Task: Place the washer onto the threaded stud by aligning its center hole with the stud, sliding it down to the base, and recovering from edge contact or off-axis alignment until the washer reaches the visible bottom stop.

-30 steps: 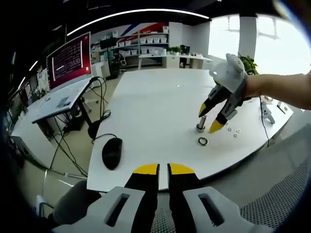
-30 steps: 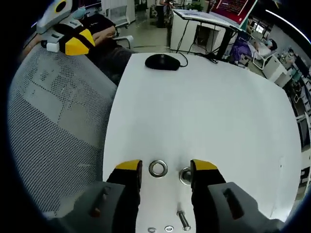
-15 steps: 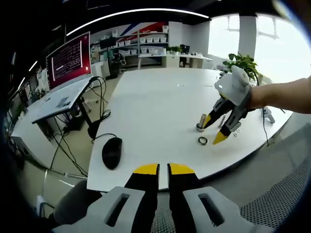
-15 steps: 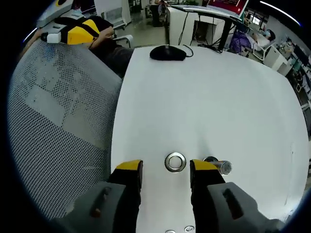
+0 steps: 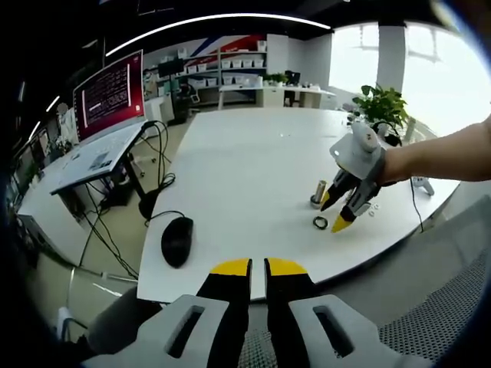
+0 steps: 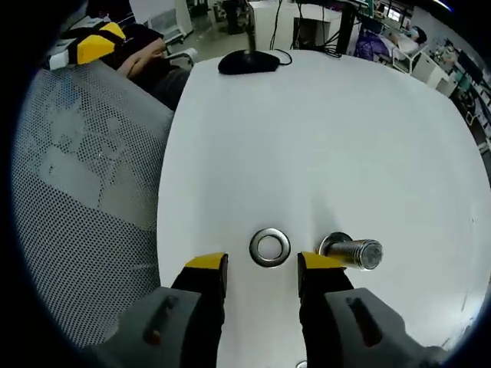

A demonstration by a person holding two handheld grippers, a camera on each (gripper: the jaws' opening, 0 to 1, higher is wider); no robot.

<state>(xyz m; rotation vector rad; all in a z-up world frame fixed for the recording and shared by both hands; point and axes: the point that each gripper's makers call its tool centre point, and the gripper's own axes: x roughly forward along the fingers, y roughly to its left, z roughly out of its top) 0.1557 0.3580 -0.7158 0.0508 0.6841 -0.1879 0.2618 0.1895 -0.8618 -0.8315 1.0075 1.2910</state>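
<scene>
1. The washer (image 6: 270,247) lies flat on the white worktop (image 6: 322,138), its centre hole open to the surface beneath. In the right gripper view it sits just ahead of the yellow tips, in line with the gap between them.
2. The threaded stud (image 6: 353,251) stands just beside the washer, apart from it, on a round base flange. In the left gripper view the stud (image 5: 318,192) is upright and the washer (image 5: 320,222) rests on the worktop (image 5: 245,169) near its foot.
3. The right gripper (image 6: 254,261) has its fingers (image 6: 205,264) parted and holds nothing (the gap is wider than the washer). In the left gripper view this gripper (image 5: 334,211) angles down toward the worktop, tips next to the washer and stud, with a person's forearm (image 5: 437,153) behind it.
4. The left gripper (image 5: 258,266) is held back off the worktop's near edge, fingers (image 5: 230,267) drawn nearly together with only a thin slit between them, nothing in them.
5. A black computer mouse (image 5: 176,241) sits on the worktop well apart from the stud; grey mesh of a chair (image 6: 84,192) lies alongside the worktop's edge in the right gripper view.
</scene>
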